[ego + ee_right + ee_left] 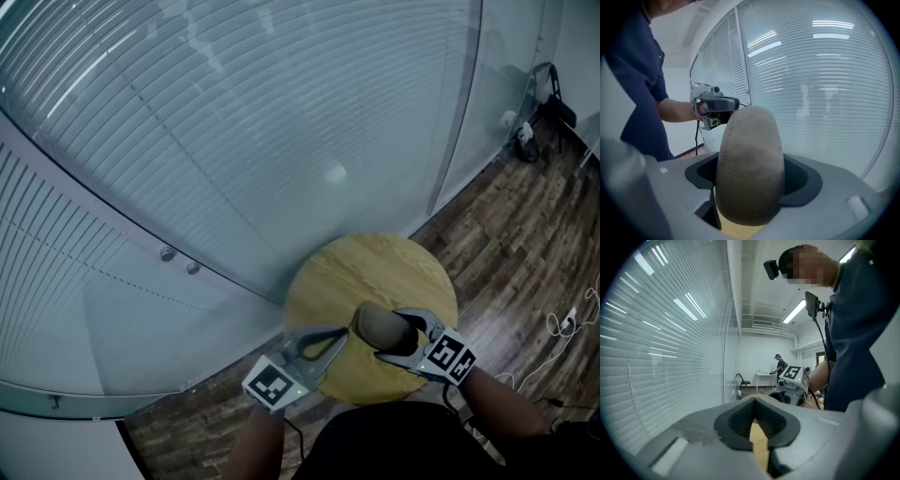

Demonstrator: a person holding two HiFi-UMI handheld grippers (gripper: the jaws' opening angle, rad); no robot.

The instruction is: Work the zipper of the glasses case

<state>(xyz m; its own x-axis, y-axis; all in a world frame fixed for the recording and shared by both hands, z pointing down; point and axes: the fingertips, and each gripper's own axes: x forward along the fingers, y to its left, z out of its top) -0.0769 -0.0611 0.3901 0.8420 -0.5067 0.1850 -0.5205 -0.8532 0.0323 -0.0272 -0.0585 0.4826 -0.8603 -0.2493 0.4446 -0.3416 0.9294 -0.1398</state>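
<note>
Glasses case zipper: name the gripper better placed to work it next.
Left, probably. The right gripper clamps the grey-brown oval glasses case in its fingers, steadying it. The left gripper is shut on nothing, its tips beside the case's end.

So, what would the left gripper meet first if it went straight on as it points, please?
Probably the end of the glasses case held in the right gripper; the shut left gripper aims at it from close by, though depth is unclear.

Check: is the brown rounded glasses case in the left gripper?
No, the left gripper is shut and empty; the brown rounded glasses case sits clamped in the right gripper.
</note>
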